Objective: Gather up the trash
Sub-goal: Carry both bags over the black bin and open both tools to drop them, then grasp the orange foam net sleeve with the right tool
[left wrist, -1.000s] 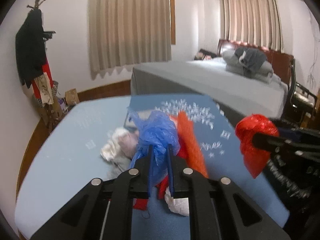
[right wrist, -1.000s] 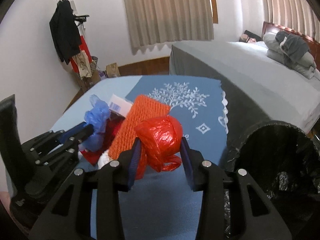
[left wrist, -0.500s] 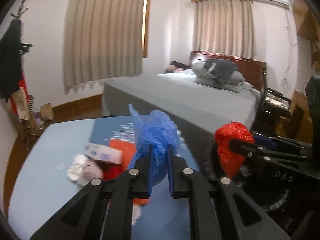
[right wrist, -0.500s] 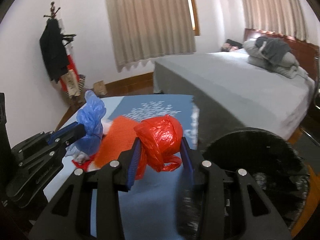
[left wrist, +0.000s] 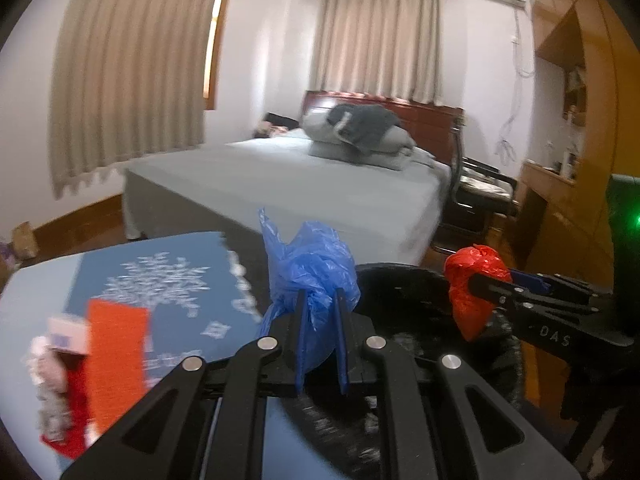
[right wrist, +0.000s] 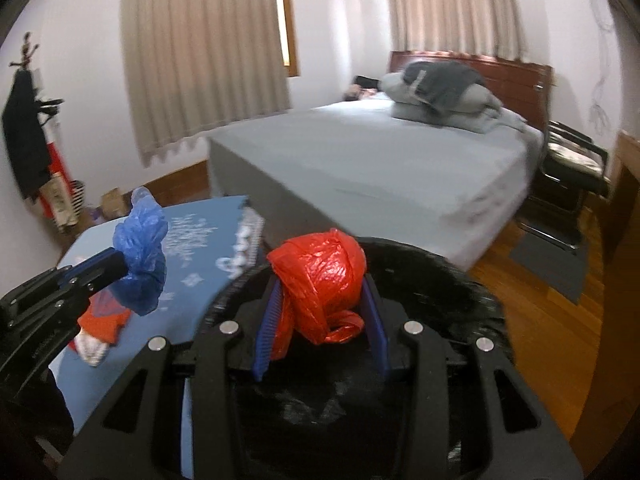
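The left hand-held gripper [left wrist: 320, 320] pinches a crumpled blue bag [left wrist: 310, 264]; the right hand-held gripper [right wrist: 320, 304] clamps a red one [right wrist: 320, 276] above the black-lined bin [right wrist: 460, 280]. Best centre both over it before letting go.

Crumpled blue bag [left wrist: 310, 264], red bag [right wrist: 320, 276], black bin [right wrist: 472, 280], blue cloth [left wrist: 168, 288] with white tree print.

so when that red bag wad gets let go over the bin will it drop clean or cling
The red bag wad looks thin, crinkled and light, so it probably falls slowly. A knotted loop hangs beside the right gripper pads and might snag briefly.
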{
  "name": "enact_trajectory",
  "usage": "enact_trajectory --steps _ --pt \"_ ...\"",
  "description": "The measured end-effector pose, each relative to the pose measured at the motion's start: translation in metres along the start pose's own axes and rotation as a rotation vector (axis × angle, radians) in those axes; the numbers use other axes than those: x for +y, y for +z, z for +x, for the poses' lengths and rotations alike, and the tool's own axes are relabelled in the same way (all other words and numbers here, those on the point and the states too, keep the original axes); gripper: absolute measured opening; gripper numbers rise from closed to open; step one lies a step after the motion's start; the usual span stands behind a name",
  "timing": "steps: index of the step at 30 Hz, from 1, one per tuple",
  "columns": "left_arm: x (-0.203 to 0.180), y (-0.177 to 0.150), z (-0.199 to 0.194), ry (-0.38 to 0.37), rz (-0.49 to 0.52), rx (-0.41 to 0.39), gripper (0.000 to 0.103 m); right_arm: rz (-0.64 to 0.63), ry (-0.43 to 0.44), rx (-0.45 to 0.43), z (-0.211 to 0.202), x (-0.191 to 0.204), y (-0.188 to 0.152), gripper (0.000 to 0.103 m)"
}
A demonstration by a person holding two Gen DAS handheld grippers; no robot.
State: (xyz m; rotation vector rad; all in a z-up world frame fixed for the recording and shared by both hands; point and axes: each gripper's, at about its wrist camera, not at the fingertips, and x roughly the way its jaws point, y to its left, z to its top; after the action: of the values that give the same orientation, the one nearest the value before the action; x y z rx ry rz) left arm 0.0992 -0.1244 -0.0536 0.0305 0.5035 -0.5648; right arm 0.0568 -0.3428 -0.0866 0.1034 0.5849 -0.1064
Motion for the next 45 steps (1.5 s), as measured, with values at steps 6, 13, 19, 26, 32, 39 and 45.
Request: enact_trajectory --steps 6,13,19,26,32,39,45 --pt "-0.031 0.002 0.027 -0.099 0.018 0.032 0.012 0.04 -0.067 0.009 0.002 -0.033 -0.007 0.041" --pt "-0.044 -0.001 0.035 -0.147 0.015 0.047 0.049 0.061 -0.122 0.003 0.002 -0.051 -0.012 0.064" --pt "-0.019 -0.003 0.021 -0.069 0.008 0.031 0.063 0.063 -0.12 -0.03 -0.002 -0.044 -0.011 0.092" --pt "0.032 -0.011 -0.017 0.106 -0.017 0.0 0.073 0.02 -0.006 -0.019 0.006 0.011 -0.008 0.096" --pt "0.087 -0.026 -0.051 0.277 -0.069 -0.002 0.073 -0.039 0.103 0.003 0.02 0.073 -0.006 0.096" --pt "0.143 -0.053 -0.079 0.449 -0.125 0.015 0.073 -0.107 0.203 0.016 0.033 0.136 -0.003 0.096" --pt "0.182 -0.075 -0.089 0.552 -0.172 0.048 0.073 -0.15 0.268 0.053 0.046 0.182 -0.015 0.096"
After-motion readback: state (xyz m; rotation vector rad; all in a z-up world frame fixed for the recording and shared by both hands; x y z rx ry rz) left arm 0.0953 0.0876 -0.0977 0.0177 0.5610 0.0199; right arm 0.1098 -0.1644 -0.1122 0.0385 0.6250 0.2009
